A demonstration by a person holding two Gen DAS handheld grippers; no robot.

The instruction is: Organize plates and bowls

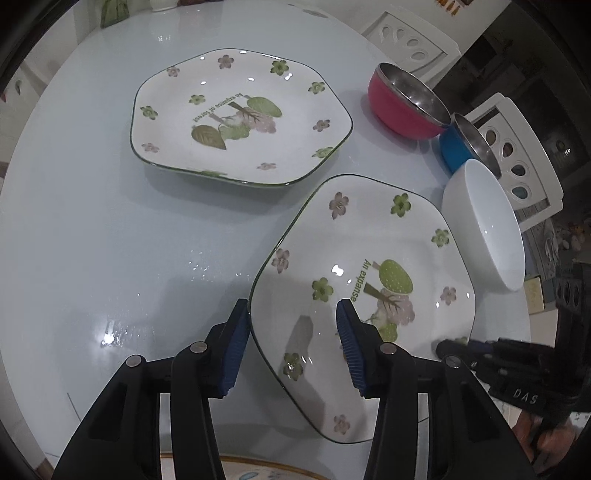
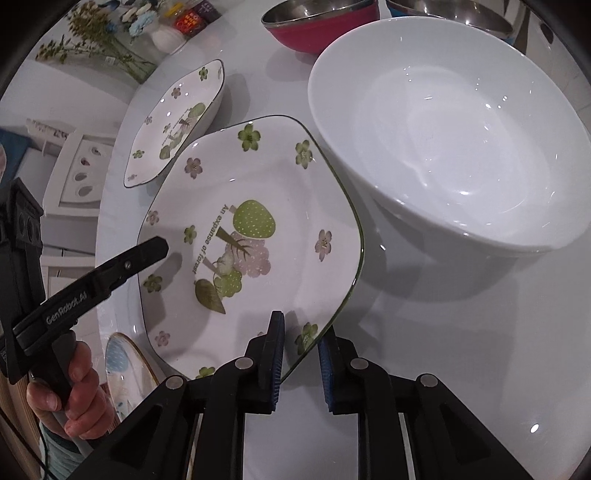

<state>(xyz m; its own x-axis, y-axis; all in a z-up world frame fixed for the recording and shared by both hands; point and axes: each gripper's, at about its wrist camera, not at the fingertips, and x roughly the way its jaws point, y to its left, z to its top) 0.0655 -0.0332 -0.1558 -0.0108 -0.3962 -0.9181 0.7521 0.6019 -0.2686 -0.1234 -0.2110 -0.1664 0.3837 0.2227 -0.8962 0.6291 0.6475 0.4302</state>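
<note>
Two white flower-print plates lie on the pale table. The near plate [image 1: 369,280] [image 2: 251,240] is tilted, its edge raised. My left gripper [image 1: 291,317] is open, its jaws astride that plate's left rim. My right gripper [image 2: 301,339] is nearly closed around the plate's right rim; contact is unclear. The far plate [image 1: 240,114] [image 2: 177,122] lies flat beyond. A white bowl [image 1: 484,225] [image 2: 450,155], a pink bowl [image 1: 402,103] [image 2: 321,22] and a blue bowl [image 1: 465,144] stand to the right.
White chairs [image 1: 517,162] [image 2: 77,170] stand around the table. A vase of flowers [image 2: 107,40] and small jars [image 2: 188,18] sit at the table's far edge. Another patterned dish [image 2: 122,365] shows below the table edge.
</note>
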